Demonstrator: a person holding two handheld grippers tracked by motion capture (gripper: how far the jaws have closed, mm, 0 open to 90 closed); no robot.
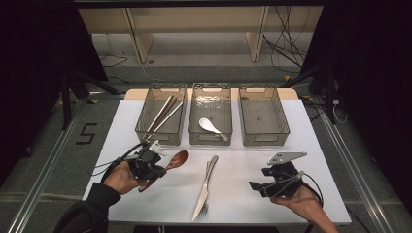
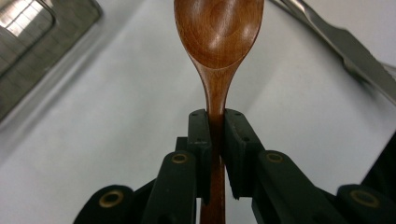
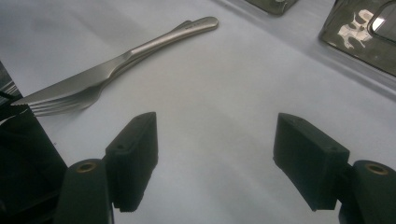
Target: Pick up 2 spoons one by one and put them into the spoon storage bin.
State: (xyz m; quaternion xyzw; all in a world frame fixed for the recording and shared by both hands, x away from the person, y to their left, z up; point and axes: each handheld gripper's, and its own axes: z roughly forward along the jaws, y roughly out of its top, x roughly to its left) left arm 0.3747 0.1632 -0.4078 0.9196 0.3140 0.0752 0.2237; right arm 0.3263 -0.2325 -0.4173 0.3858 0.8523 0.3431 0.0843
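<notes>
Squarely between the left gripper jaws sits the wooden spoon handle (clamped tight)

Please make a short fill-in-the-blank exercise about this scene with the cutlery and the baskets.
1. The left gripper is shut on the handle of a wooden ____.
2. The white spoon lies in the ____ basket of three.
3. The right gripper is ____ and holds nothing.
4. The knife lies beside a ____ on the table.

Missing words: spoon; middle; open; fork
</notes>
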